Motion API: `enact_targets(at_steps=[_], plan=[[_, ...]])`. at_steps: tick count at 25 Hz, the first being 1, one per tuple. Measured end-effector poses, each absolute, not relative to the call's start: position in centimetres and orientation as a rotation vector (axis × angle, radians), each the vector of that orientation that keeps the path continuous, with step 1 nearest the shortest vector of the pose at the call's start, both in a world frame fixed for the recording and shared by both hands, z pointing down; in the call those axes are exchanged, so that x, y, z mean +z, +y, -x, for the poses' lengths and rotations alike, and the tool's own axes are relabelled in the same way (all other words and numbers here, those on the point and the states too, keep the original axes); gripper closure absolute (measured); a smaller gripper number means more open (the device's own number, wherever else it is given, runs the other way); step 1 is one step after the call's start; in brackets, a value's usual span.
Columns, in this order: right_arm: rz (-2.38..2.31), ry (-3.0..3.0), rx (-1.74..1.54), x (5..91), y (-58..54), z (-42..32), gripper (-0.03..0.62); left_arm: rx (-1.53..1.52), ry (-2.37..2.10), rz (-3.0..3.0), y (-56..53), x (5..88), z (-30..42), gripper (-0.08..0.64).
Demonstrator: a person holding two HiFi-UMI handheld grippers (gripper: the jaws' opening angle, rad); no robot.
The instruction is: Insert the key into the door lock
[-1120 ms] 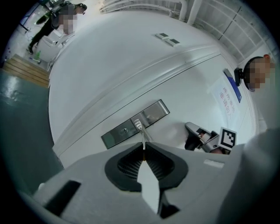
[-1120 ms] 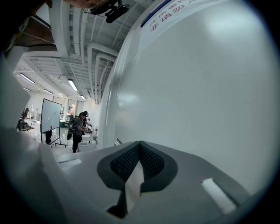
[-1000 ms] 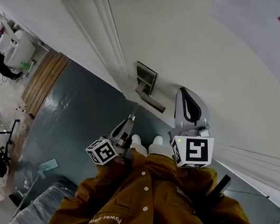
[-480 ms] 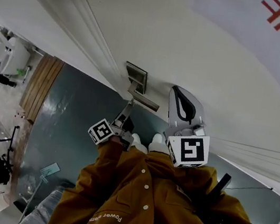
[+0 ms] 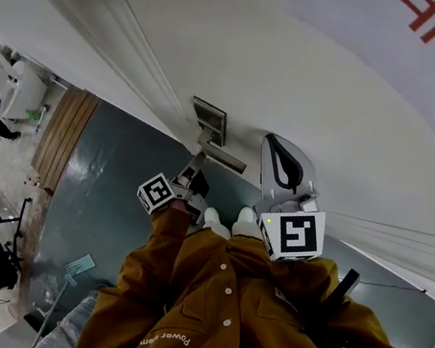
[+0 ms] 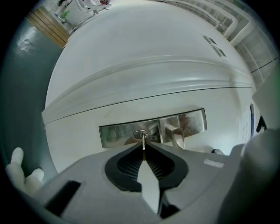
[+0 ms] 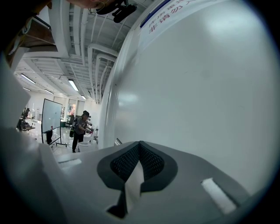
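Key [image 6: 143,141] in left tool [image 6: 143,149], tip at keyhole [image 6: 140,134], axis toward door [image 6: 144,87].

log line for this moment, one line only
left gripper: shut on key | key: tip at keyhole, depth unclear | right gripper: shut, empty

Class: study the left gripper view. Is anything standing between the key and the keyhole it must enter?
Nothing visible. The left gripper is shut on the key, whose tip is at the keyhole; the door handle sits beside it, clear of the path.
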State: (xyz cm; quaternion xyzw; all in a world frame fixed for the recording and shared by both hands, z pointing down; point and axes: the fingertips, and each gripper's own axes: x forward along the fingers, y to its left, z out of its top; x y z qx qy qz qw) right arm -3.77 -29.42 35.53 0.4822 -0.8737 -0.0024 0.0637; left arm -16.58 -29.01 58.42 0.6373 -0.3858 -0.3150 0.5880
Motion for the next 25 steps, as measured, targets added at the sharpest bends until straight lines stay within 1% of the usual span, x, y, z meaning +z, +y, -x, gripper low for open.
enact_targets(at_steps=[11,16,19,22,25], plan=[[-1.455,-2.642,0.002,35.6,-29.4,3.7,0.588,-0.728,-0.820,-1.467,-31.4,59.5,16.6,0.532],[-1.460,-2.640,0.006,35.6,-29.4,3.4,0.588,-0.771,-0.769,-1.497,-31.9,58.3,16.0,0.532],[-1.458,-2.650,0.027,35.5,-29.3,3.4,0.588,-0.696,-0.865,-1.565,-31.4,59.0,16.5,0.529],[-1.463,-2.663,0.042,35.4,-29.2,3.2,0.586,-0.557,-0.990,-1.654,-30.2,59.4,16.8,0.490],[-1.433,-2.688,0.055,35.4,-29.1,3.6,0.588,-0.401,-1.121,-1.752,-28.6,58.9,17.7,0.483]])
